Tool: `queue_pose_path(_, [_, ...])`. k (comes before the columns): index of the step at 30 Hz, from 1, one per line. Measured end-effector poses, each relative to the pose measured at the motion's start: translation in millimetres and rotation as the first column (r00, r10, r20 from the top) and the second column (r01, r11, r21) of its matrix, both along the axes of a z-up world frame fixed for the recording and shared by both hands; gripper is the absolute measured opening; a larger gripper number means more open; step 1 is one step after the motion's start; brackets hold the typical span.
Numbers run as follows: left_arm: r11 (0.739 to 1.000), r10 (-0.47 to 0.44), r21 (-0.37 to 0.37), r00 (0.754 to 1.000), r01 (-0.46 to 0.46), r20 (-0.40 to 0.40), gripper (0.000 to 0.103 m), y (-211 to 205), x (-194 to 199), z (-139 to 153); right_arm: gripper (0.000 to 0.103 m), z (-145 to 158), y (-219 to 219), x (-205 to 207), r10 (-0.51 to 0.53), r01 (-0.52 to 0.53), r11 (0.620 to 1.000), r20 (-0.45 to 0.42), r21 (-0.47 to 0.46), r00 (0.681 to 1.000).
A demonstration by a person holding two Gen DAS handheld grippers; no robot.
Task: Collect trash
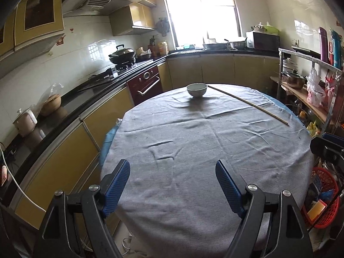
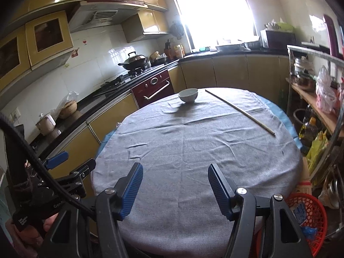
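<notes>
A round table under a grey cloth (image 1: 193, 150) (image 2: 193, 146) fills both views. Near its far edge stands a white bowl (image 1: 196, 89) (image 2: 188, 95), and to the right of it lies a long thin stick (image 1: 247, 104) (image 2: 238, 110). My left gripper (image 1: 173, 167) hovers open over the near edge of the table with nothing between its blue pads. My right gripper (image 2: 175, 171) is also open and empty above the near edge. In the right wrist view the left gripper's body (image 2: 71, 172) shows at the lower left. A red basket (image 1: 322, 197) (image 2: 305, 219) holding scraps sits on the floor at the right.
A kitchen counter with a wok (image 1: 122, 53), a stove and a dark red oven (image 1: 146, 83) runs along the left and back. A metal rack (image 1: 305, 79) with pots and bags stands right of the table. A bright window is at the back.
</notes>
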State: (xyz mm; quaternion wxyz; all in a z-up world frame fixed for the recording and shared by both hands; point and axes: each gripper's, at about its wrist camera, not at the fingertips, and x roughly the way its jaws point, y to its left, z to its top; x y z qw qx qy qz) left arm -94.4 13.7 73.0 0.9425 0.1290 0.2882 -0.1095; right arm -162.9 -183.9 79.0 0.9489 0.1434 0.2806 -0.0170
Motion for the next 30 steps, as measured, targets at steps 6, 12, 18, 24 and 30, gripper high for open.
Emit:
queue_pose_path(6, [1.000,0.012,-0.004,1.000,-0.012,0.019,0.082,16.8,-12.3,7.5,0.067,6.6,17.3,-7.1,-0.005,0.006,1.000,0.023,-0.030,1.000])
queue_pose_path(12, [1.000,0.024,-0.006,0.999,-0.024,0.026,0.082,28.1,-17.2,13.2,0.067,4.3,31.5,-10.1,-0.006,0.008,0.998,0.029,-0.060,1.000])
queue_pose_path(18, [0.999,0.032,-0.004,0.999,-0.032,0.017,0.082,33.5,-20.4,14.8,0.067,-0.1,33.4,-10.5,-0.014,0.015,0.999,0.025,-0.050,1.000])
queue_pose_path(24, [0.999,0.043,-0.006,0.999,-0.043,0.017,0.082,38.8,-22.0,18.2,0.067,-4.3,38.3,-9.8,-0.002,0.003,0.999,0.015,-0.044,1.000])
queue_pose_path(30, [0.999,0.050,-0.010,0.999,-0.050,0.021,0.082,41.9,-23.0,20.8,0.067,-4.3,42.4,-10.5,0.008,-0.007,0.999,0.016,-0.050,1.000])
